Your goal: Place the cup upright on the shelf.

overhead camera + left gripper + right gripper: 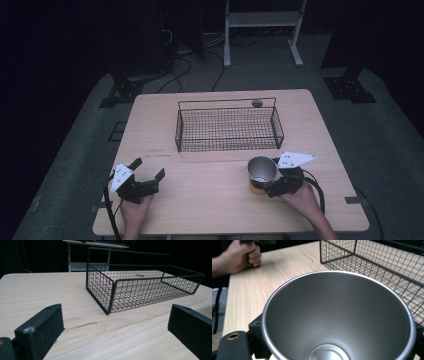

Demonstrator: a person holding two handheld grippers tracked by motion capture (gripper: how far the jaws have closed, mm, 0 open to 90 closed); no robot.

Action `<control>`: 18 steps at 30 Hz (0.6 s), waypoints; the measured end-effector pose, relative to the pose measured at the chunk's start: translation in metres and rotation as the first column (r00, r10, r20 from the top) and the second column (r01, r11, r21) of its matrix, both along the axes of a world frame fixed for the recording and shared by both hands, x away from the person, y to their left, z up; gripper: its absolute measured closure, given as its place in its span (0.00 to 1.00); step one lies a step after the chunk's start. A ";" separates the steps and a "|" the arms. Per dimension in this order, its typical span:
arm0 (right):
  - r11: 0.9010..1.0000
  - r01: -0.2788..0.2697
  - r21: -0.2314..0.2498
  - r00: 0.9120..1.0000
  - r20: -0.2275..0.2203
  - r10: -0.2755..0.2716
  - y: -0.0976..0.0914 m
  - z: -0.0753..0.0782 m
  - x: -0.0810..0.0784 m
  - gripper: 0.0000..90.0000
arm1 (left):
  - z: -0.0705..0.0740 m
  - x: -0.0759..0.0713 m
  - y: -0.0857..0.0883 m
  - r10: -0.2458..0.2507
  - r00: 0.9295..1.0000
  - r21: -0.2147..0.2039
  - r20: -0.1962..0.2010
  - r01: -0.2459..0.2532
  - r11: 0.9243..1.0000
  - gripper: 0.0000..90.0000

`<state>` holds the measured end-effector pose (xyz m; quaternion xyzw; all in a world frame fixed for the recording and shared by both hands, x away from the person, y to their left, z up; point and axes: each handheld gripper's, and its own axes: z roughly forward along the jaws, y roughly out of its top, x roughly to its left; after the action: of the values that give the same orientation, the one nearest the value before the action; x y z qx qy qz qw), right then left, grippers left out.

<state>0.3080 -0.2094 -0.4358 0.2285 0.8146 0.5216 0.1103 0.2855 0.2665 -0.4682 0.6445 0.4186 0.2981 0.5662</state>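
Pale wood-grain table (pixel 210 200): right gripper (pixel 267 184) clamps smooth steel cup (pixel 261 170); left gripper (pixel 148 169) gapes wide, empty.

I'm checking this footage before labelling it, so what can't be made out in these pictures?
- Right claw contact with the metal cup: right gripper view, the cup's wide mouth covers it.
- Cup's outer wall: hidden there too; tiny in the high view.
- Small round object behind the wire basket: high view, too small.
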 end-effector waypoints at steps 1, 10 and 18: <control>1.000 0.000 0.007 1.000 0.003 0.000 -0.001 0.002 0.000 0.14 | 0.000 0.000 0.000 0.000 1.000 -0.001 0.000 0.000 1.000 0.00; 1.000 -0.024 -0.006 1.000 -0.016 0.024 0.001 0.021 0.010 0.14 | 0.000 0.000 0.000 0.000 1.000 -0.001 -0.003 0.000 1.000 0.00; 0.999 -0.044 0.023 0.998 -0.041 0.045 0.002 0.040 0.027 0.14 | 0.000 0.000 0.000 -0.001 1.000 -0.002 -0.005 0.001 1.000 0.00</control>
<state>0.3346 -0.2077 -0.3959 0.2224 0.8157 0.5281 0.0792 0.2857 0.2668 -0.4685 0.6447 0.4201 0.2957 0.5660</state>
